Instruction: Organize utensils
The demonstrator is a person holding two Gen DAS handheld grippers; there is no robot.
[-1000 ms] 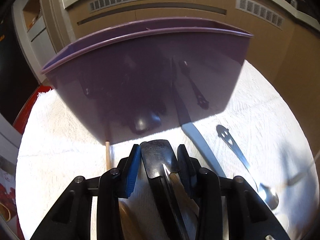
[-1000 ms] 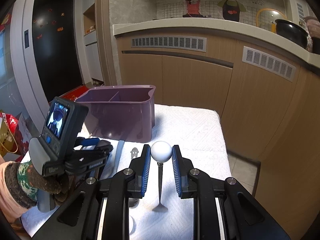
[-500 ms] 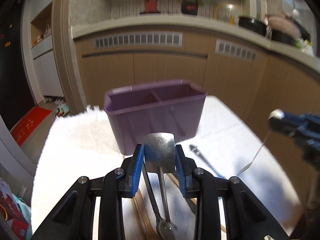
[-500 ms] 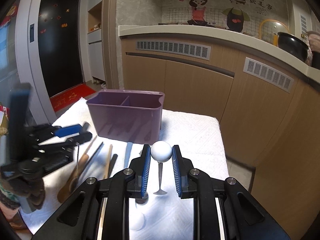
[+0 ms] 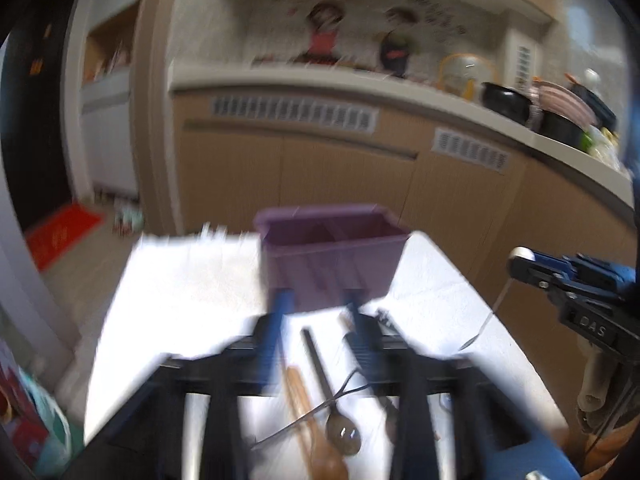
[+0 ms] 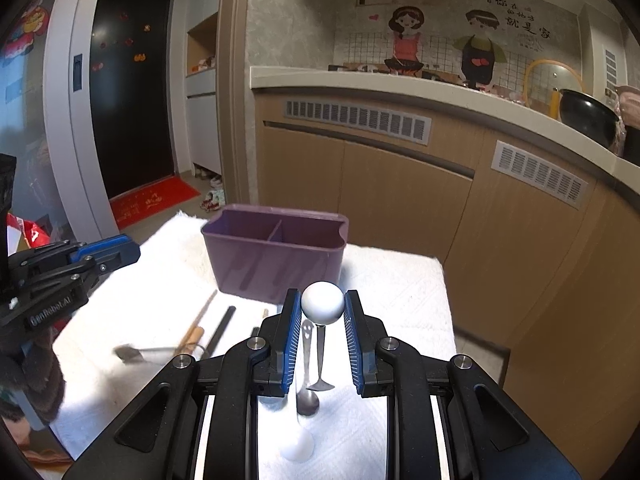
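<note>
A purple two-compartment bin (image 6: 276, 252) stands on the white towel (image 6: 392, 280); it also shows in the blurred left wrist view (image 5: 332, 256). My right gripper (image 6: 322, 310) is shut on a white-ball-handled utensil (image 6: 322, 308) that hangs down above the towel. My left gripper (image 5: 318, 308) is open and empty, raised above the utensils; it shows at the left in the right wrist view (image 6: 108, 254). A flat metal utensil (image 6: 144, 352) lies across the wooden spoon (image 6: 192, 334) on the towel.
A smiley-handled metal spoon (image 6: 307, 364), a black chopstick (image 6: 220, 336), a white spoon (image 6: 298, 446) and other utensils lie on the towel in front of the bin. Wooden cabinets (image 6: 400, 184) stand behind. The table's right edge drops off to the floor.
My left gripper opened and let go of the flat metal utensil, which now lies on the towel. Both grippers rose and drew back from the bin. The right grip is unchanged.
</note>
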